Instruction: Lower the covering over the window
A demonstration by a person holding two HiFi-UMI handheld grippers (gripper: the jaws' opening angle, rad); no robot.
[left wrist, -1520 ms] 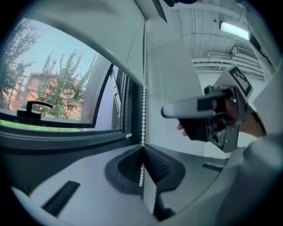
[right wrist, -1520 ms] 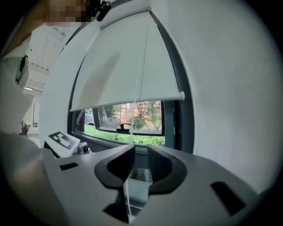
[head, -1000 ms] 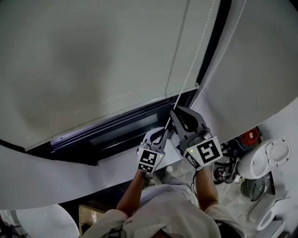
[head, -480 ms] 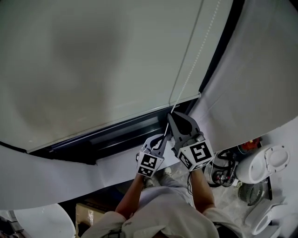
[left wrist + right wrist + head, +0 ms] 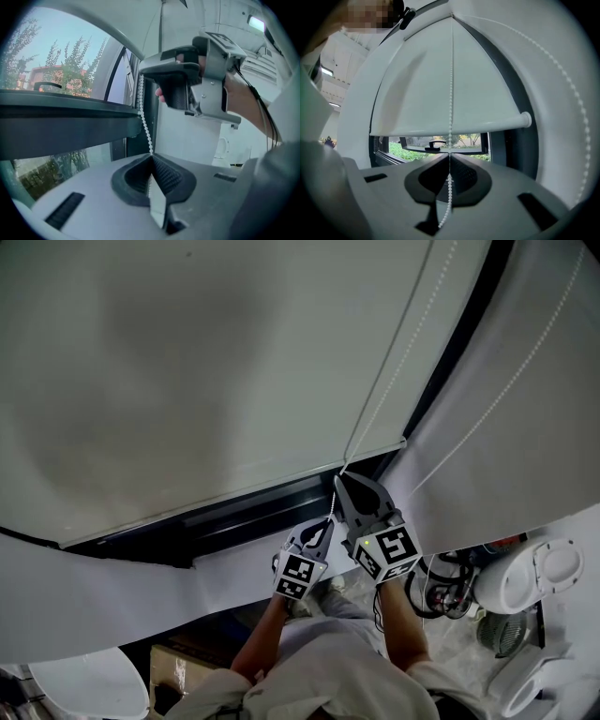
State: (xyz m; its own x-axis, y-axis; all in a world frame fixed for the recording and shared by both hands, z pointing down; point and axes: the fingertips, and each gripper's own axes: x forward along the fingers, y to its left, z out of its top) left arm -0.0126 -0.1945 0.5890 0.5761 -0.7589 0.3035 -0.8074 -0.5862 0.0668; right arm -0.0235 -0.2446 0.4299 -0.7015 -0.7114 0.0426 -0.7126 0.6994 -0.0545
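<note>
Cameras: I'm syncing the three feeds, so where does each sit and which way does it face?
Head view: on the person's head, facing forward and down at the blind and window; both forearms, left gripper and right gripper show.
Left gripper view: on that gripper, facing the window along its shut jaws; the right gripper and forearm show.
Right gripper view: on that gripper, facing up the chain at the blind; its own jaws show.
Shared: both gripper views show the chain pinched in their jaws.
</note>
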